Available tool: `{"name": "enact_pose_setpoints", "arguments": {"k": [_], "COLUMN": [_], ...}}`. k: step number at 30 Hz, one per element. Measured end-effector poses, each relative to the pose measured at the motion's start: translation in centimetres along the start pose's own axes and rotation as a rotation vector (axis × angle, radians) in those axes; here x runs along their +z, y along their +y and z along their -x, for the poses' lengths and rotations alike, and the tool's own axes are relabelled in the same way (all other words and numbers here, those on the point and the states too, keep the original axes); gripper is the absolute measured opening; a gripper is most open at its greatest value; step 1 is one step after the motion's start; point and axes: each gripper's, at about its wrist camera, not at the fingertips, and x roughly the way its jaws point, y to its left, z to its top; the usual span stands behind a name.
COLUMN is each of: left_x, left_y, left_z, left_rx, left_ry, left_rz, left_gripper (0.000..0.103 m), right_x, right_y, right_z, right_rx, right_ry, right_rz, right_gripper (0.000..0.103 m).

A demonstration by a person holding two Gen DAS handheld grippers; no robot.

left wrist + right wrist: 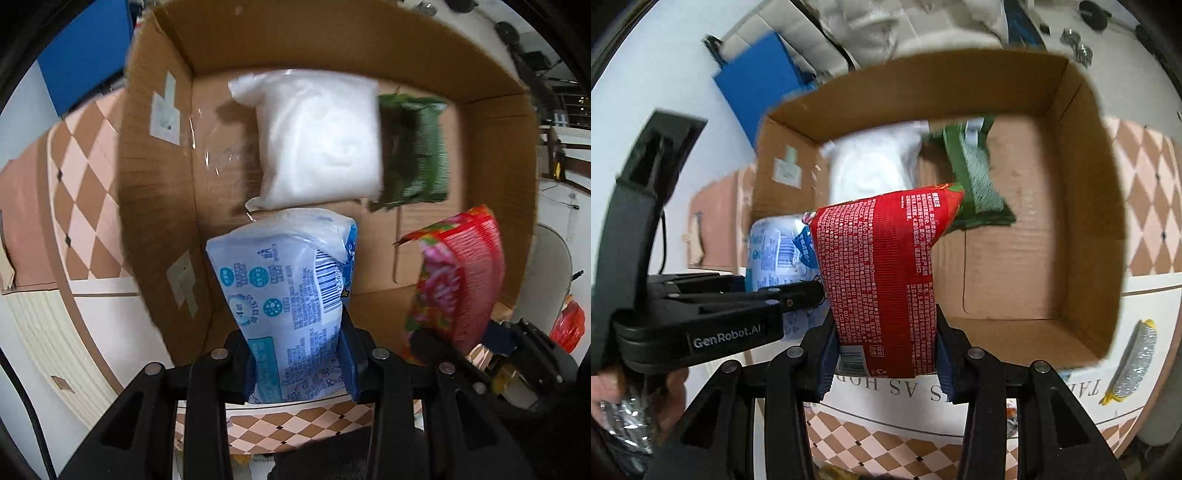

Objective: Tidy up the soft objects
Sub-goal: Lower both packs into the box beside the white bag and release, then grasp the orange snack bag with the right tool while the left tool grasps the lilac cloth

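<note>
Plastic-wrapped and squashy, the blue-white pack (291,302) sits clamped at its lower end in the left gripper (299,369) over the cardboard box (159,192) (light, likely slippery film), while the right wrist view shows the right gripper (886,365) pinching the crinkly red pack (882,273) low, above that box (1082,206).

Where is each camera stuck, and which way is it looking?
Left wrist view: sits on the left gripper, looking forward along its fingers over the blue-and-white pack it grips, into the cardboard box; the right gripper shows at the right edge.
Right wrist view: sits on the right gripper, looking over the red pack it grips, into the same box; the left gripper reaches in from the left.
Both views share: the box, the white pack, the green pack and both held packs.
</note>
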Motion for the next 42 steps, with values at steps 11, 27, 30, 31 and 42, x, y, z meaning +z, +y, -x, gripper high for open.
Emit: {"name": "enact_pose_setpoints", "arguments": {"k": [11,27,30,31,42], "left_x": [1.4,-3.2,-4.6,-5.3,-17.6], "left_y": [1.9,1.1,0.5,0.4,-0.2], "left_z": [-1.8,5.5,7.0,7.7,9.9], "left_rx": [-0.063,0.028,0.05,0.062,0.194], "left_ry": [0.052,-0.212,-0.288,-0.326,-0.616], "left_rz": [0.092,0.068,0.081,0.089,0.124], "left_gripper": [0.047,0.102,0.102,0.102,0.102], "right_x": [1.4,0.9,0.4,0.0,-7.6], "right_y": [-0.6,0.5,1.0,1.2,-0.5], "right_z": [-6.8,-1.1,0.7,1.4,7.0], "right_rx": [-0.022,-0.213,-0.228,-0.233,-0.211], "right_ry": [0.133,0.014,-0.032,-0.048,-0.173], "right_rz": [-0.039,0.069,0.084,0.094,0.171], "right_gripper": [0.049,0.103,0.103,0.103,0.103]}}
